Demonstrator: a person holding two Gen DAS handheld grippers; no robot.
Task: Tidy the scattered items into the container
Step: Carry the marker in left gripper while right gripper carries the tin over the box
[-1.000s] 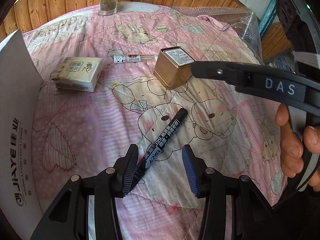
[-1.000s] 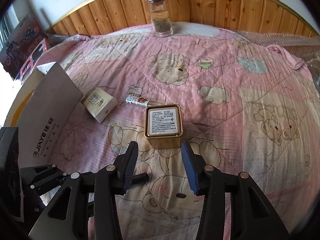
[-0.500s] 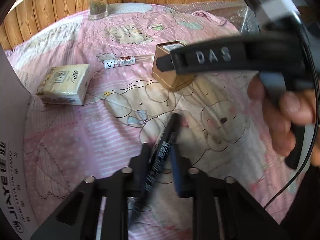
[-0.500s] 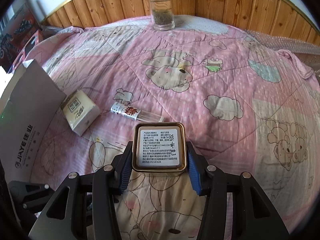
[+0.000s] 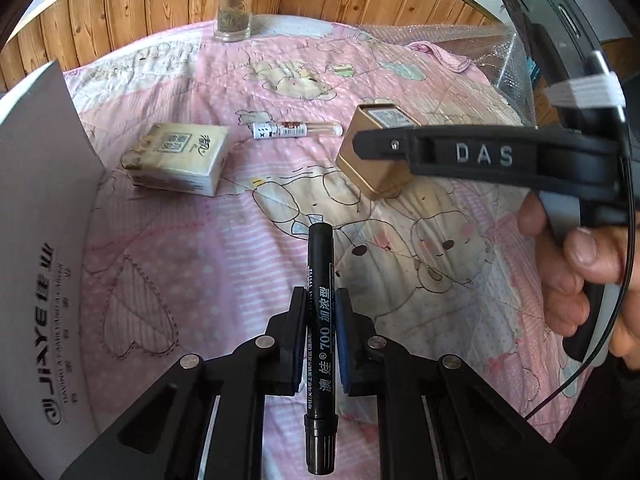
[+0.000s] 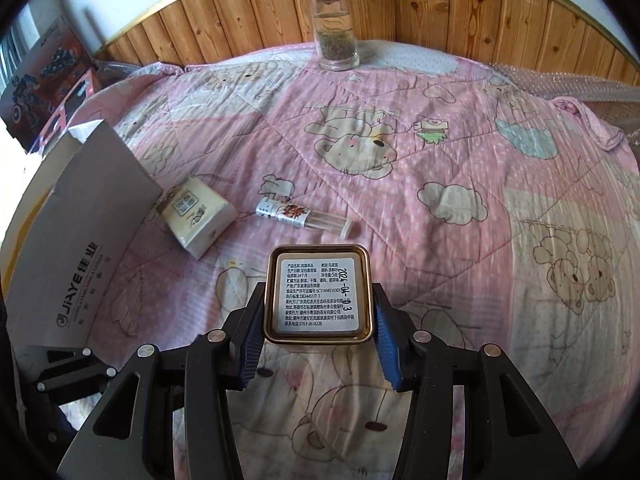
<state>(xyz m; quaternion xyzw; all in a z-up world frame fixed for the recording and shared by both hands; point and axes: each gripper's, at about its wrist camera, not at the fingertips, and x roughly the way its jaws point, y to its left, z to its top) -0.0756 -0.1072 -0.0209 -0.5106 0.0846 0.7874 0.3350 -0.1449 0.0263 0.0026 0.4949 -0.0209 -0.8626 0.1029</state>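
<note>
My left gripper (image 5: 320, 300) is shut on a black marker (image 5: 320, 264), which points straight ahead between the pads above the pink quilt. My right gripper (image 6: 320, 320) is shut on a square gold tin (image 6: 320, 292), its blue pads pressed to both sides and the white label facing the camera. From the left wrist view the tin (image 5: 372, 176) looks tilted, with a black right gripper finger (image 5: 480, 156) across it. A white cardboard box (image 5: 40, 220) (image 6: 80, 240) stands open at the left. A tissue pack (image 5: 176, 158) (image 6: 196, 216) and a small tube (image 5: 296, 130) (image 6: 304, 216) lie on the quilt.
A glass jar (image 6: 332, 20) (image 5: 234, 12) with a grey lid stands at the far edge by the wooden wall. A hand (image 5: 572, 272) holds the right gripper's handle. A red toy box (image 6: 40, 76) sits beyond the bed's left side. Bubble wrap (image 5: 480, 52) lies at the right.
The left gripper closed on the marker and raised it, now pointing straight ahead. The right gripper moved forward around the gold tin and closed on its sides.
</note>
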